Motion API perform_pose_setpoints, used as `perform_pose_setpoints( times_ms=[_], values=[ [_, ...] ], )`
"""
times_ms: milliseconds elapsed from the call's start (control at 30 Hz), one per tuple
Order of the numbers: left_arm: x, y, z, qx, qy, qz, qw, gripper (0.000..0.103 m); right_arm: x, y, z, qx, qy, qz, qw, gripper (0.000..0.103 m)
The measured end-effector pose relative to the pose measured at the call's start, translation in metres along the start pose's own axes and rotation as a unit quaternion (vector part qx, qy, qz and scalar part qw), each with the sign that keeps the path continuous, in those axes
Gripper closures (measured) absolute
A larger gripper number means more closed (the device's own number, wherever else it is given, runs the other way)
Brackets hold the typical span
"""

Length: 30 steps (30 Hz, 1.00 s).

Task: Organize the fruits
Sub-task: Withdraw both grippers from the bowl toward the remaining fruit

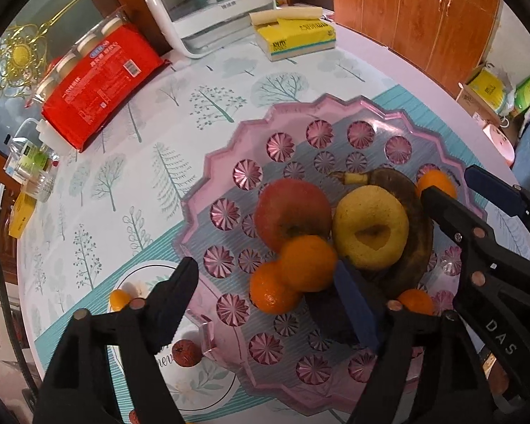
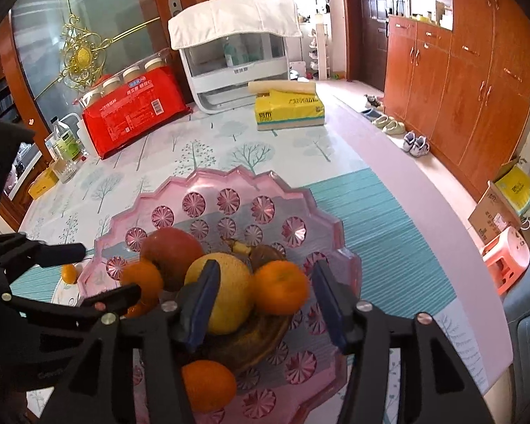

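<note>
Mostly hidden under the yellow apple (image 1: 370, 226): banana (image 1: 415, 208). Half covered beside it by the right claw (image 1: 475, 190): an orange (image 1: 438, 181).

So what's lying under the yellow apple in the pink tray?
A brown, overripe banana curves beneath the yellow apple on the pink tray. Its middle is covered by the apple, so any contact there stays unseen.

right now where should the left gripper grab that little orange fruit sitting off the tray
Grip the small fruit across its round middle, coming from above. It lies on the tablecloth just outside the tray rim, beside the left gripper's near finger, so a side approach would likely bump the rim. The jaws stand wide open, ample for it, though their blue pad now hangs over the tray.
</note>
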State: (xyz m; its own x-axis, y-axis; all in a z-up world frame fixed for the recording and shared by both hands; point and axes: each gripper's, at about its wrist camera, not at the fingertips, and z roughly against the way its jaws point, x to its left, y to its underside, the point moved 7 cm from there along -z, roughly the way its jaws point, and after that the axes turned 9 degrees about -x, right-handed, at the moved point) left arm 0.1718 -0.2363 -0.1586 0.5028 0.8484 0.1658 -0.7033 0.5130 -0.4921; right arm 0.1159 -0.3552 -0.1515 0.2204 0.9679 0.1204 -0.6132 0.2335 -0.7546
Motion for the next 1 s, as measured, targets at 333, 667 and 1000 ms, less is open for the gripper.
perform_pose_setpoints(
  times_ms=[333,667,1000],
  values=[
    [0.011,0.007,0.009,-0.001,-0.001,0.024,0.9997,0.013,0.005,-0.001,0.001,-0.002,-0.001,0.007,1.000,0.047],
    [0.024,0.027,0.023,0.000,-0.006,0.050,0.9987,0.011,0.013,0.002,0.010,-0.008,0.000,0.004,1.000,0.044],
    [0.038,0.042,0.040,-0.010,-0.005,0.058,0.9983,0.011,0.023,0.018,0.028,-0.003,0.009,0.010,1.000,0.038]
  ],
)
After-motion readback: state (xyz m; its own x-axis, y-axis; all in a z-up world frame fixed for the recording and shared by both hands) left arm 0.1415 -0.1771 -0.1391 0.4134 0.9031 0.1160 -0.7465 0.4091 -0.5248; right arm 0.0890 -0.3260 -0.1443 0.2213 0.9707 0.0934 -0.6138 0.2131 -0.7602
